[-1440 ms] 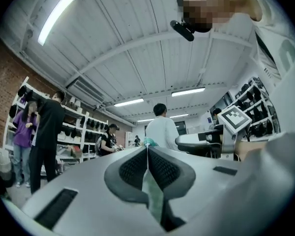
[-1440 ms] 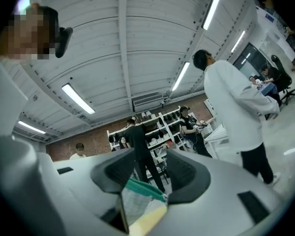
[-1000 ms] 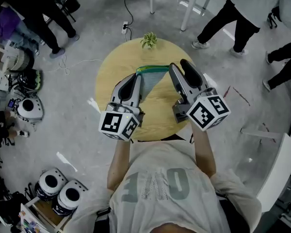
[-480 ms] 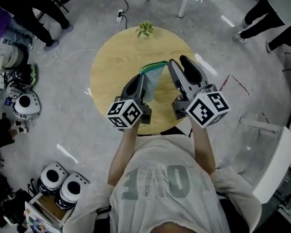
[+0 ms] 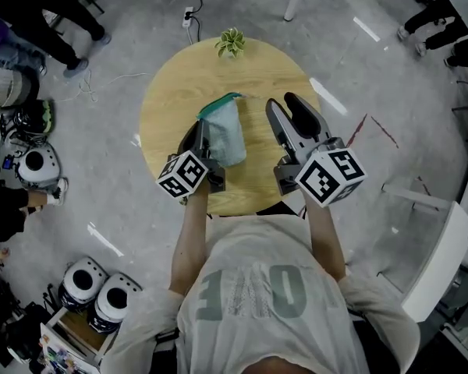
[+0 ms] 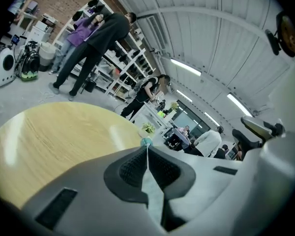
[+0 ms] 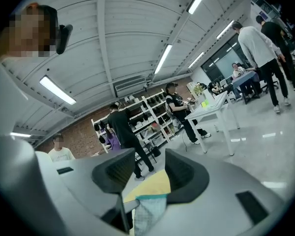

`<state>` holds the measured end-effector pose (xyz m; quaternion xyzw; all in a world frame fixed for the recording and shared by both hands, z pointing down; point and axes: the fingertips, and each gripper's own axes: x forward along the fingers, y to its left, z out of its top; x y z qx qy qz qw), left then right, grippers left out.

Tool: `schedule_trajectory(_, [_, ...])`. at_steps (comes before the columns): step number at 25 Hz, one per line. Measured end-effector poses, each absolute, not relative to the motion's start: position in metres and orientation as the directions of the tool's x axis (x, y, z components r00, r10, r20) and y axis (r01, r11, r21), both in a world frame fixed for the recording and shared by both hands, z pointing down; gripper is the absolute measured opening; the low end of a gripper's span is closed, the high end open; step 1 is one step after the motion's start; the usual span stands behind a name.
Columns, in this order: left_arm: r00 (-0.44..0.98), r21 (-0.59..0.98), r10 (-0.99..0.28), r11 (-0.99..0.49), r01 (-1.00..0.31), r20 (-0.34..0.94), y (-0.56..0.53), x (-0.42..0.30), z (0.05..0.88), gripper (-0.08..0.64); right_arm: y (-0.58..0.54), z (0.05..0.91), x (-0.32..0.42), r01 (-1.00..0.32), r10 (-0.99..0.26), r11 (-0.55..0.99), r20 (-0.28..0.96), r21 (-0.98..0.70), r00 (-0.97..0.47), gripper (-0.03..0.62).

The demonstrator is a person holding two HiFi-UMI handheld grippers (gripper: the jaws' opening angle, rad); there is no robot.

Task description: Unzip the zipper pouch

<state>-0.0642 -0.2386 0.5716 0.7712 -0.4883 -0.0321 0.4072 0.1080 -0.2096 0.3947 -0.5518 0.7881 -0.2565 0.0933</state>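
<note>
round wooden table [image 5: 171,92] | on it: small plant [image 5: 232,43], far edge

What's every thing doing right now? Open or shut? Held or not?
left gripper: shut, pinching the pouch's edge.
right gripper: open, holding nothing.
zipper pouch: held by the left gripper, slumped and seems to rest on the table; its teal zip looks closed.
little plant: standing upright at the table's far edge.
</note>
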Motion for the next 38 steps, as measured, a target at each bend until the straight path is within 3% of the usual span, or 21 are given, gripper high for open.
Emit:
schedule_trajectory(8, [0.440,0.621,-0.775,-0.080,-0.780,0.453,-0.243,-0.100,0.614,0.029,-0.213,0.404,0.098,-0.824,-0.903,0.264,0.172,-0.502,-0.394,0.192])
schedule_trajectory(21, [0.377,0.524,-0.724,-0.025,-0.851,0.578,-0.236,-0.117,0.648,0.034,-0.213,0.402,0.090,-0.825,-0.894,0.283,0.177,-0.489,-0.411,0.192])
schedule_trajectory(23, [0.376,0.529,-0.729,-0.022,-0.848,0.572,-0.238,-0.117,0.648,0.111,-0.212,0.401,0.089,-0.825,-0.894,0.285,0.175,-0.488,-0.413,0.192])
schedule_trajectory(27, [0.348,0.516,-0.748,-0.009,-0.856,0.565,-0.240,-0.125,0.638,0.154,-0.209,0.395,0.087,-0.828,-0.896,0.295,0.164,-0.477,-0.414,0.192])
schedule_trajectory(32, [0.311,0.467,-0.822,-0.062,-0.882,0.477,-0.263,-0.136,0.589,0.169,-0.211,0.380,0.084,-0.855,-0.902,0.320,0.146,-0.408,-0.407,0.192])
schedule_trajectory(38, [0.295,0.287,-0.933,-0.231,-0.930,0.205,-0.287,-0.135,0.450,0.169,-0.214,0.349,0.075,-0.899,-0.917,0.352,0.097,-0.260,-0.387,0.164])
